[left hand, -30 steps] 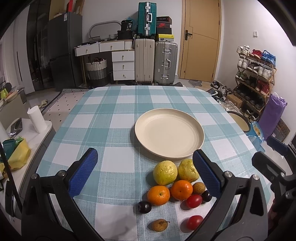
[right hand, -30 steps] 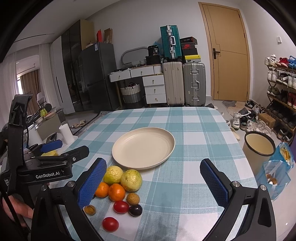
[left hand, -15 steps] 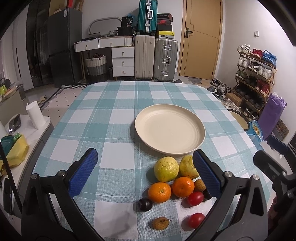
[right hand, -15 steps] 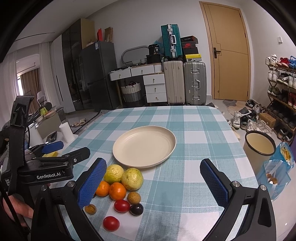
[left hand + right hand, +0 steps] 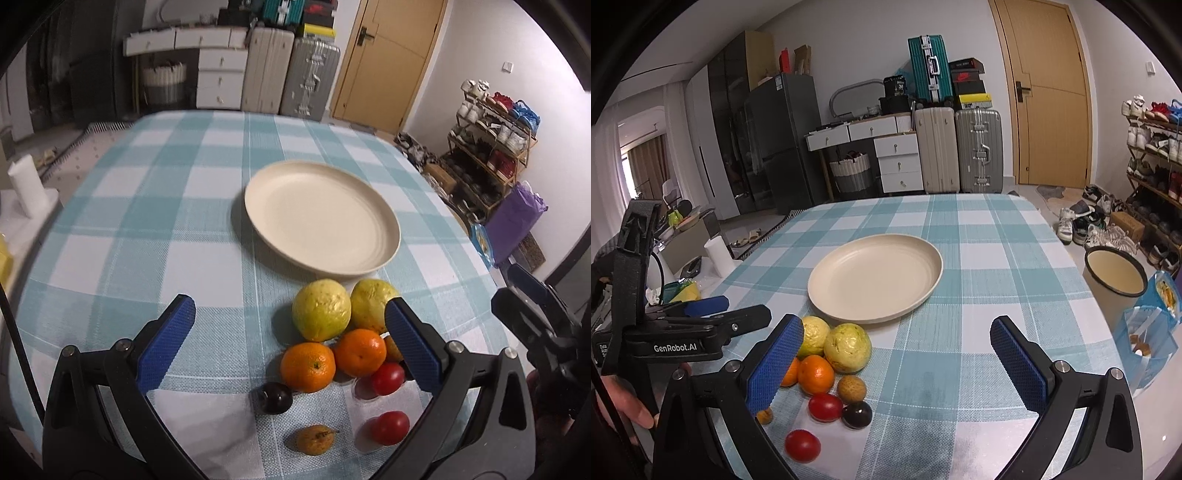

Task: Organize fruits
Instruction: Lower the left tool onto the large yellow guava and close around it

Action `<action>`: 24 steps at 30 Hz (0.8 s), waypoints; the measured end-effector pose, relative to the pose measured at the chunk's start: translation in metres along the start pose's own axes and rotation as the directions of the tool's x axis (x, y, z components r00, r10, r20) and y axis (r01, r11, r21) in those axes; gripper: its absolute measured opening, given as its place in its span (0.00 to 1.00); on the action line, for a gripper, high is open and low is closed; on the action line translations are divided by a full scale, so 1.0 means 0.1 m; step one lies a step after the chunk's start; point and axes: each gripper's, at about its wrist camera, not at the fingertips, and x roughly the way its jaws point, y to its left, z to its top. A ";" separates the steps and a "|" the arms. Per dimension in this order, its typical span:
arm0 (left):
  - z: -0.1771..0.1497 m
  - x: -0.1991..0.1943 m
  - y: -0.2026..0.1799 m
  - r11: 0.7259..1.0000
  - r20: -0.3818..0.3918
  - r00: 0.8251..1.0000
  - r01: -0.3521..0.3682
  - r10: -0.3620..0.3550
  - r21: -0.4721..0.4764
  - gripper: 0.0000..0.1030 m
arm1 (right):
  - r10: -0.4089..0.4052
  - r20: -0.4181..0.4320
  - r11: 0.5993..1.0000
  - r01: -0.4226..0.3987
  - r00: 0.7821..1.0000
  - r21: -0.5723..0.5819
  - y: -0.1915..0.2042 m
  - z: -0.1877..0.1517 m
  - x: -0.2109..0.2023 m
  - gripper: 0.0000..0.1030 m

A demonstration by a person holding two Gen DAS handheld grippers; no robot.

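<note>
Left wrist view: counter (image 5: 110, 266) under teal-and-white checked cloth. Cream plate (image 5: 321, 218) sits mid-counter, empty. Left hand-held gripper (image 5: 288, 343) open, holding nothing, above the near edge. Right hand-held gripper (image 5: 897, 354) likewise spread wide, empty. Fruit cluster lies on the cloth just in front of the plate: two guavas (image 5: 321, 314) side by side, nearly touching the rim; two oranges (image 5: 308, 365) touching, just nearer the camera; two red tomatoes (image 5: 388, 378); a dark plum (image 5: 273, 398); a small brownish-yellow fruit (image 5: 316, 439) nearest the edge.
</note>
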 end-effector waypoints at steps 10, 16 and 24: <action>0.07 0.59 0.21 0.990 -0.150 0.982 0.098 -0.112 -0.100 0.99 | 0.017 -0.057 0.999 -0.015 0.998 0.031 -0.14 0.01 0.36 1.00; 0.13 0.81 0.26 0.978 -0.195 0.964 0.158 -0.183 -0.135 0.93 | 0.025 -0.083 0.998 -0.021 0.996 0.056 -0.22 0.02 0.54 1.00; 0.16 0.95 0.25 0.954 -0.246 0.926 0.252 -0.286 -0.162 0.70 | 0.032 -0.103 0.997 -0.025 0.994 0.072 -0.29 0.05 0.73 1.00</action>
